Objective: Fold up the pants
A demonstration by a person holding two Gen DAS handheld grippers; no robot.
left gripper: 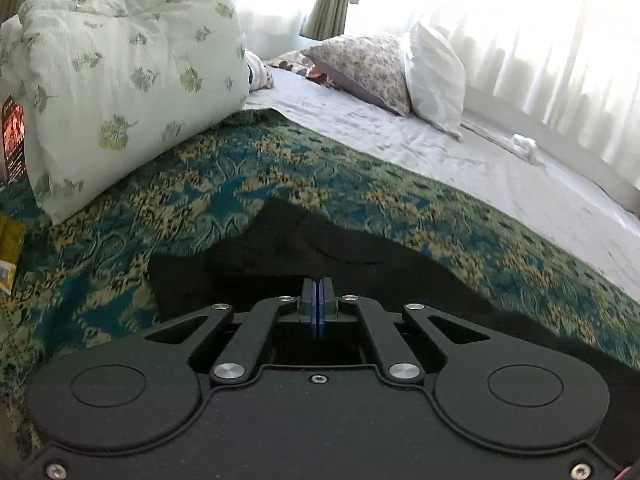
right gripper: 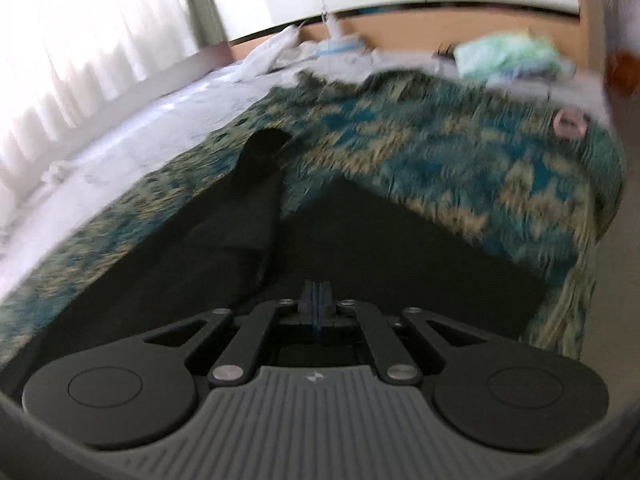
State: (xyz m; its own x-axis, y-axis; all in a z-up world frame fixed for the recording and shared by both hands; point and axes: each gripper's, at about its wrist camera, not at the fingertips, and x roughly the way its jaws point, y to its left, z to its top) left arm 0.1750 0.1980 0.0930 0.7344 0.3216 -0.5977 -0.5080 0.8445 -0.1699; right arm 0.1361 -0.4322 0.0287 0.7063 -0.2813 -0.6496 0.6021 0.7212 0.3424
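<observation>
**A:** What do the pants look like?

**B:** The pants (left gripper: 280,248) are black, a soft matte cloth with no pattern, lying on a bedspread (left gripper: 224,184). In the left view they spread wide below the claw and rise to a blunt peak, with a thin crease running across near it. In the right view the pants (right gripper: 400,240) form a broad flat triangle, and a narrower strip, maybe a leg, lies rumpled beside it and reaches up to the left.

**A:** And the claws?

**B:** The left gripper (left gripper: 319,284) has its two blue-edged fingers pressed together over the black cloth. Whether cloth is pinched between them I cannot tell. The right gripper (right gripper: 317,286) is pressed together the same way, again over the pants, and again I cannot tell if it holds any. That view is blurred.

**A:** What is under the pants?

**B:** The bedspread is thick and woven, teal and green with tan leafy shapes. In the right view the bedspread (right gripper: 460,152) drapes over the bed's edge.

**A:** Farther out?

**B:** A puffy, folded pale green quilt (left gripper: 120,80) with leaf prints sits on the bedspread at the left. Beyond lies a wrinkled white sheet (left gripper: 440,148). Two pillows lean together there, a flowered pillow (left gripper: 364,68) and a plain white pillow (left gripper: 436,76). Sheer white curtains (left gripper: 540,32) glow behind them.
</observation>
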